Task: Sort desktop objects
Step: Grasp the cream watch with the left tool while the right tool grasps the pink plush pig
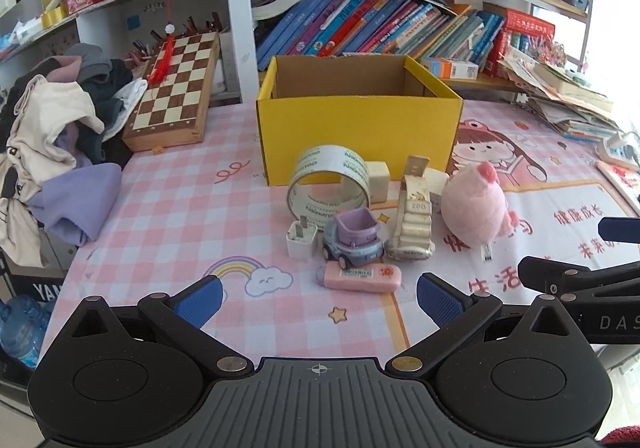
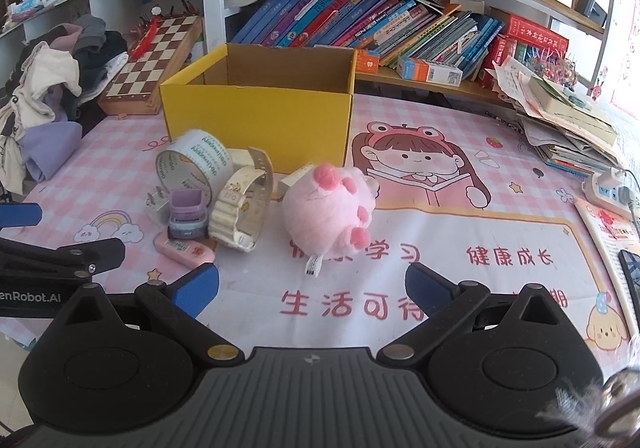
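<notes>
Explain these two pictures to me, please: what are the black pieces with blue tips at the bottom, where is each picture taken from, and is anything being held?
There is no robot. A person holds a two-finger gripper in each hand, each carrying a wide-angle camera that looks along its fingers. One picture looks out from the left gripper, the other from the right gripper. The blue tips are the finger pads. Both grippers are open and hold nothing.

On the pink checked table cover stands an open yellow box. In front of it lie a roll of tape, a white plug, a toy car, a pink eraser, a cream watch and a pink plush toy. Each gripper also shows at the edge of the other's picture.
</notes>
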`<state>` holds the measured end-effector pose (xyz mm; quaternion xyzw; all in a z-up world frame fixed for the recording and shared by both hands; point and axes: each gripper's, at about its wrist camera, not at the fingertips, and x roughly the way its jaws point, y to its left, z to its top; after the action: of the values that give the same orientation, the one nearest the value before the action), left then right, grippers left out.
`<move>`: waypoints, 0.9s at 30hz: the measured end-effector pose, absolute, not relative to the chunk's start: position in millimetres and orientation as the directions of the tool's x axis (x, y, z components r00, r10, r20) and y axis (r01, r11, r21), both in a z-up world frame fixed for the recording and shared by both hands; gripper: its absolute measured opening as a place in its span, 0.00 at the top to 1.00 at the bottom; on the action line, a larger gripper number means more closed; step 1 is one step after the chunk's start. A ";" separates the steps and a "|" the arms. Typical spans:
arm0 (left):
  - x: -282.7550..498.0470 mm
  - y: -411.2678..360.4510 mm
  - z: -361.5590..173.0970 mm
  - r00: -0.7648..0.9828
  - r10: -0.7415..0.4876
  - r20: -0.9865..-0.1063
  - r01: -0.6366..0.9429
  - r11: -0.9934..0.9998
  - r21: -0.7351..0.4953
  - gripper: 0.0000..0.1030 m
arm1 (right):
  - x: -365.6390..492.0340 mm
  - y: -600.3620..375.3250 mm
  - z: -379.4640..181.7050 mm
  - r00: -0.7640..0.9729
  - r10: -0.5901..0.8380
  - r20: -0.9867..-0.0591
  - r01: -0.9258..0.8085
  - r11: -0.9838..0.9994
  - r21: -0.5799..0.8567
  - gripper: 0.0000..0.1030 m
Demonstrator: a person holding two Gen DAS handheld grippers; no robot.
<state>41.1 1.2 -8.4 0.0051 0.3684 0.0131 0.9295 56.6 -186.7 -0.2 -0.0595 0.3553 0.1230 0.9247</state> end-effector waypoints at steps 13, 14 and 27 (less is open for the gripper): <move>66.3 -1.3 -15.7 0.701 0.053 -0.711 -0.068 0.998 0.008 0.00 | 102.3 -193.6 -5.6 0.684 0.200 -0.702 -0.294 0.956 -0.014 0.01; 68.2 -2.2 -16.6 0.698 0.058 -0.714 -0.070 0.997 0.012 0.00 | 106.1 -193.8 -6.1 0.680 0.203 -0.704 -0.298 0.954 -0.013 0.01; 85.8 -7.6 -21.9 0.694 0.012 -0.720 -0.080 0.995 -0.061 0.00 | 149.8 -193.5 -16.3 0.630 0.261 -0.731 -0.378 0.926 0.004 0.06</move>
<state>85.8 -7.6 -21.9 -0.0437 0.3906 0.0249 0.9192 149.8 -193.5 -16.3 -0.0749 0.3915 0.1774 0.8998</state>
